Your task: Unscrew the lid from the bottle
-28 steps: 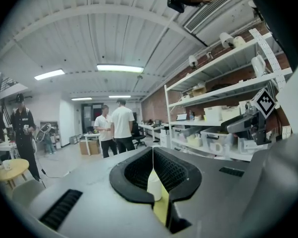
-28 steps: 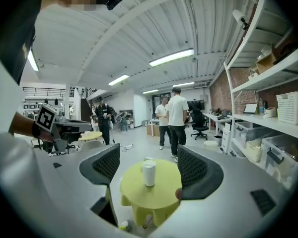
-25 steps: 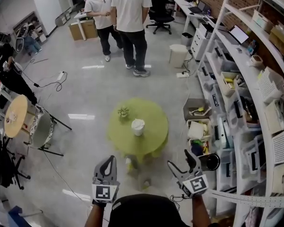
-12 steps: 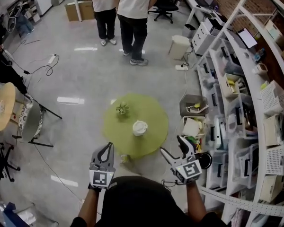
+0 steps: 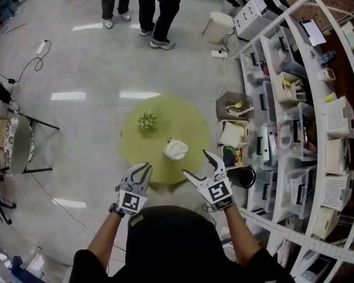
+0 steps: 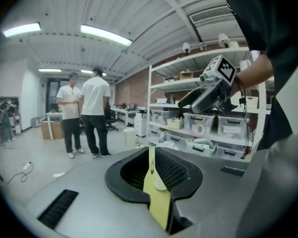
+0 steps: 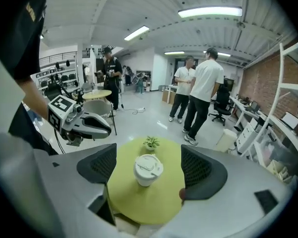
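A: Where is the bottle from the tools?

B: The squat white plastic bottle (image 7: 148,172) stands on the round lime-green surface (image 7: 139,205). It is straight ahead of the right tool (image 5: 196,163) and framed in the gap of its jaws, but beyond their tips and untouched. Those jaws are wide apart and have just been opening, with nothing between the pads. The left tool (image 5: 143,167), off to the right tool's left, has its jaws pressed together on nothing.

A: What could go wrong from here?

B: I'd say the bottle itself is the worry, because it stands free with nothing bracing it. If one tool alone twists the flat white lid (image 7: 148,163), the whole body would likely spin or tip. The left tool must spread its jaws before it can hold the body. If it comes in closed, its tip could knock the bottle over.

A: And contents?

B: The lid is on, so what the bottle holds can't be seen, and a tip-over might spill it. Past the bottle from the right tool, a small green potted plant (image 7: 150,143) fills its little pot.
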A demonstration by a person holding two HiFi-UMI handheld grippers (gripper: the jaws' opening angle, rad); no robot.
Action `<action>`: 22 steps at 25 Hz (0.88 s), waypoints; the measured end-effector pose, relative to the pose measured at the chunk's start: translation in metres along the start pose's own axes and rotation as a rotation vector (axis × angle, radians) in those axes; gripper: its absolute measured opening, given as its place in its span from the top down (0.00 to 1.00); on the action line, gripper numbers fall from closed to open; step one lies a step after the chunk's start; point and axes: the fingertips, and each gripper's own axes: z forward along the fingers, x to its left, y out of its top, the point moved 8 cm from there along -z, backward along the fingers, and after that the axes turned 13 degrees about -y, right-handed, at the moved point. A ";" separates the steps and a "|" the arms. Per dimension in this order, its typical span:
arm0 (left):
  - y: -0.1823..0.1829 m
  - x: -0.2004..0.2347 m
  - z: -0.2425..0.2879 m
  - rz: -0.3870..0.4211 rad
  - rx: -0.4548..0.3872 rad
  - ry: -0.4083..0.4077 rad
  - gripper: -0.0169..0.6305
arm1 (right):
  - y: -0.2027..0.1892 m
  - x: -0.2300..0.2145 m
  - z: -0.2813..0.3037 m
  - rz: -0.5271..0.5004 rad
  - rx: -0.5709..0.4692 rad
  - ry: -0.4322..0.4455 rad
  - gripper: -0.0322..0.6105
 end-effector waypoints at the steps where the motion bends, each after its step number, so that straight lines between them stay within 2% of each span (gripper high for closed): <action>1: -0.013 0.000 0.011 -0.002 0.033 -0.053 0.90 | -0.002 0.003 0.009 -0.007 0.018 0.006 0.33; 3: -0.038 0.002 0.036 0.010 0.093 -0.146 0.68 | -0.006 0.005 0.026 -0.005 0.036 0.012 0.33; 5: -0.056 0.005 0.063 0.009 0.126 -0.197 0.58 | -0.014 0.004 0.042 0.008 0.051 0.015 0.33; 8: -0.076 0.011 0.101 -0.016 0.145 -0.205 0.39 | -0.030 0.002 0.066 0.036 0.054 -0.034 0.31; 10: -0.088 0.012 0.124 -0.014 0.158 -0.192 0.33 | -0.039 0.004 0.079 0.079 0.045 -0.089 0.29; 14: -0.105 0.007 0.160 0.027 0.170 -0.218 0.29 | -0.046 0.015 0.103 0.144 0.050 -0.126 0.25; 18: -0.113 0.007 0.181 0.048 0.169 -0.270 0.29 | -0.051 0.021 0.126 0.166 0.062 -0.088 0.25; 22: -0.117 0.011 0.193 0.057 0.170 -0.263 0.29 | -0.056 0.019 0.134 0.159 0.067 -0.048 0.24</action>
